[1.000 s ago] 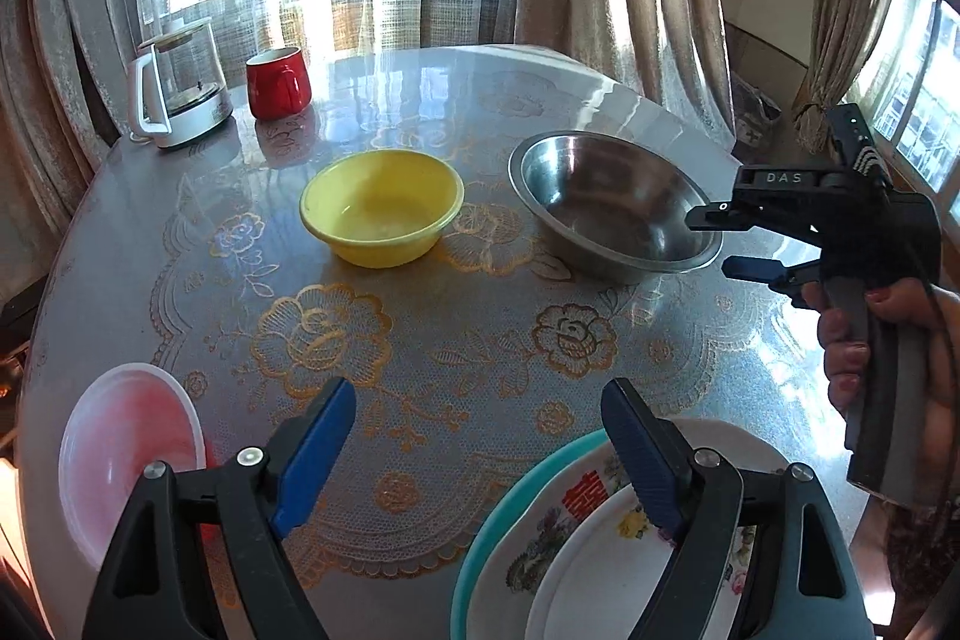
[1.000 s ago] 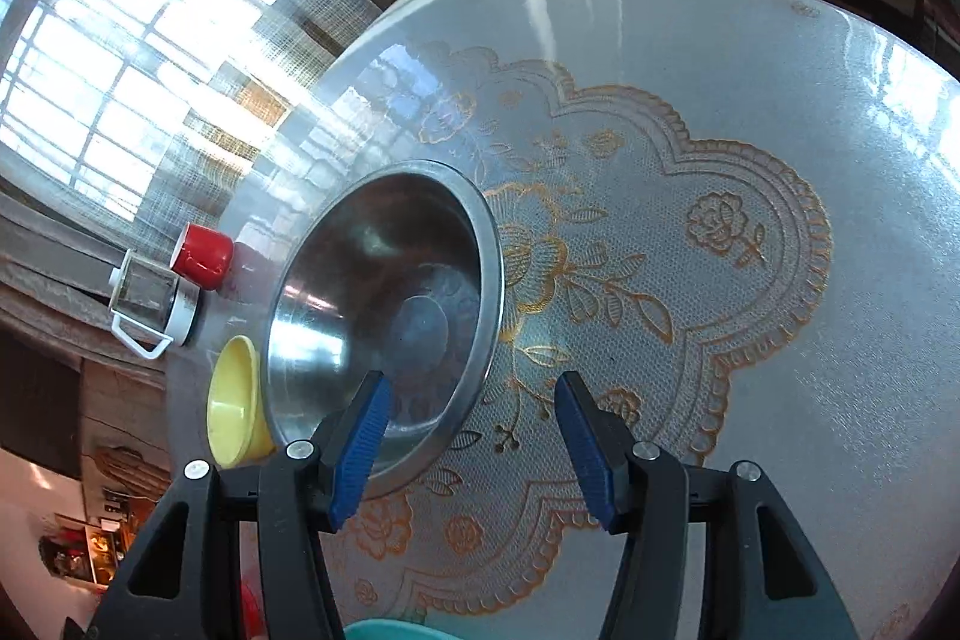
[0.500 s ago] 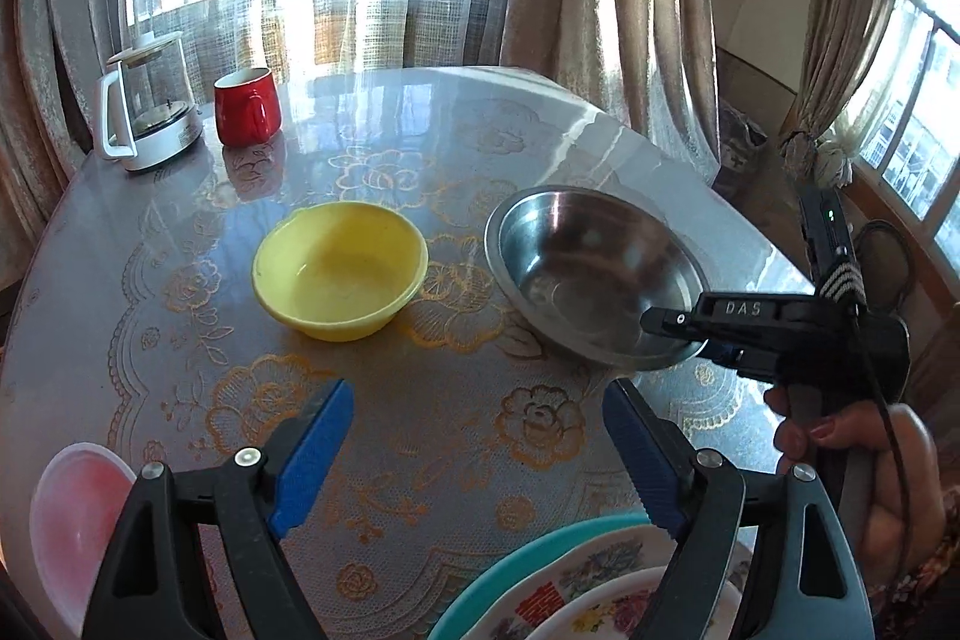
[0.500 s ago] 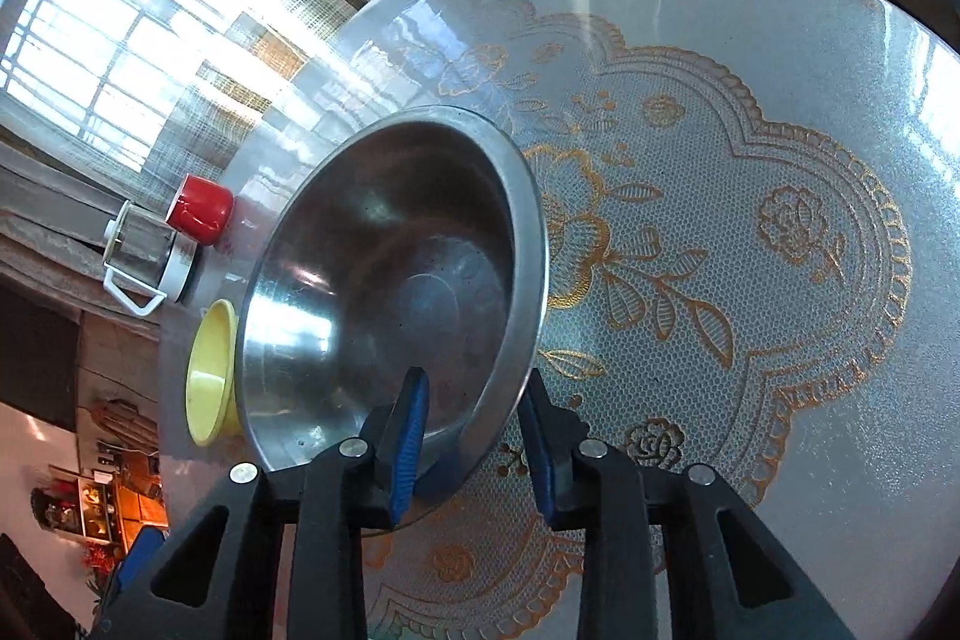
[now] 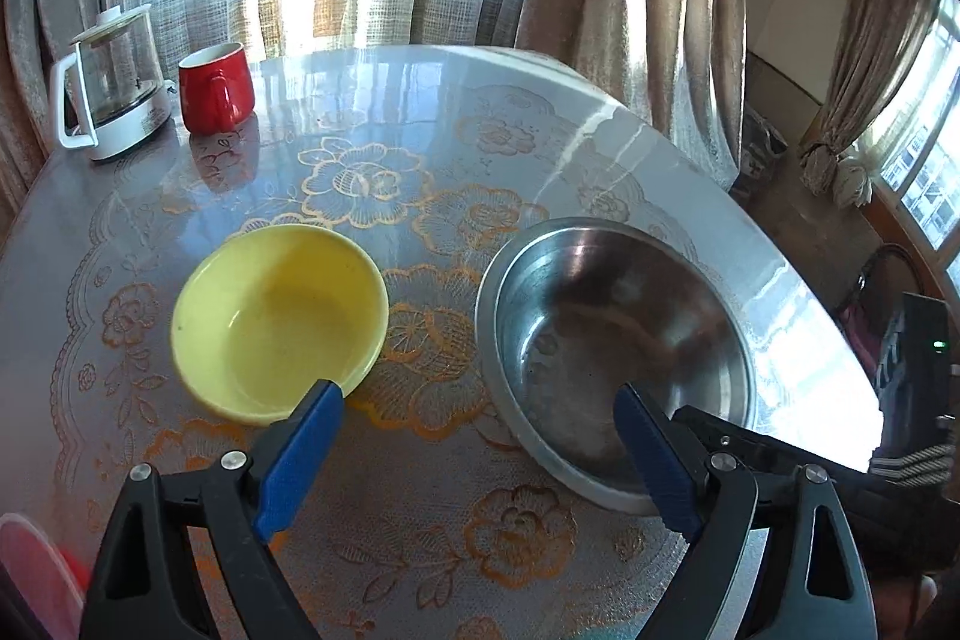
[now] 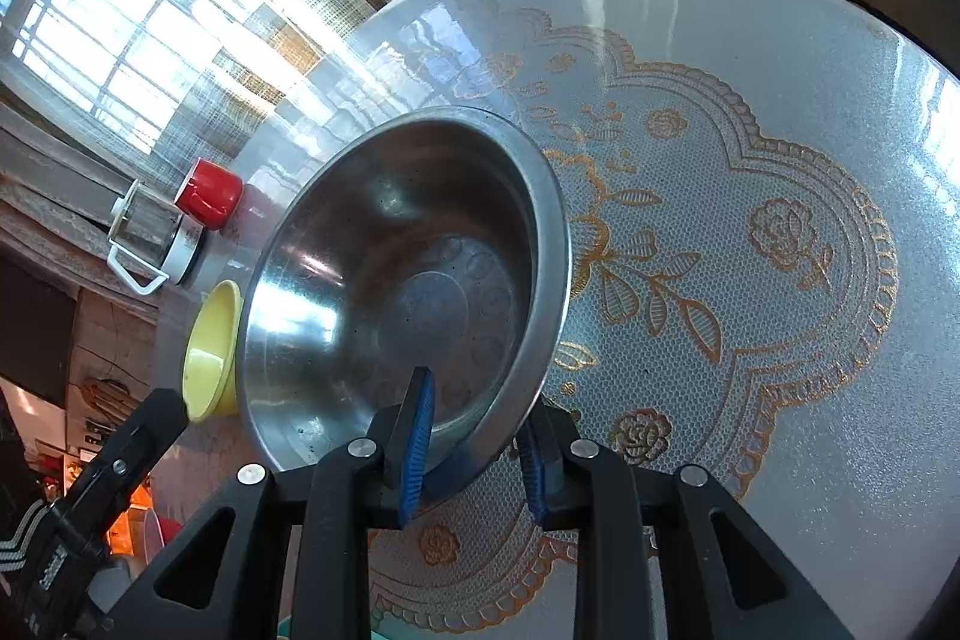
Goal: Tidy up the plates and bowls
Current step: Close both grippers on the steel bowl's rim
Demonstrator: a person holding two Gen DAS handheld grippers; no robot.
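A steel bowl (image 5: 612,334) sits at the right of the round table, tilted up at its near edge. My right gripper (image 6: 474,448) is shut on the steel bowl's (image 6: 390,280) near rim, one pad inside and one outside. A yellow bowl (image 5: 279,319) stands left of it, also showing in the right wrist view (image 6: 210,346). My left gripper (image 5: 480,454) is open and empty, low over the table, its left pad at the yellow bowl's near rim, its right pad over the steel bowl's near rim.
A red mug (image 5: 216,88) and a glass kettle (image 5: 111,85) stand at the back left of the table (image 5: 420,112). A pink-white lid (image 5: 36,580) lies at the near left edge. Curtains and windows lie behind.
My right gripper closed on the steel bowl's rim and tilted it up. My left gripper moved forward towards the two bowls, so the plates at the near edge left its view.
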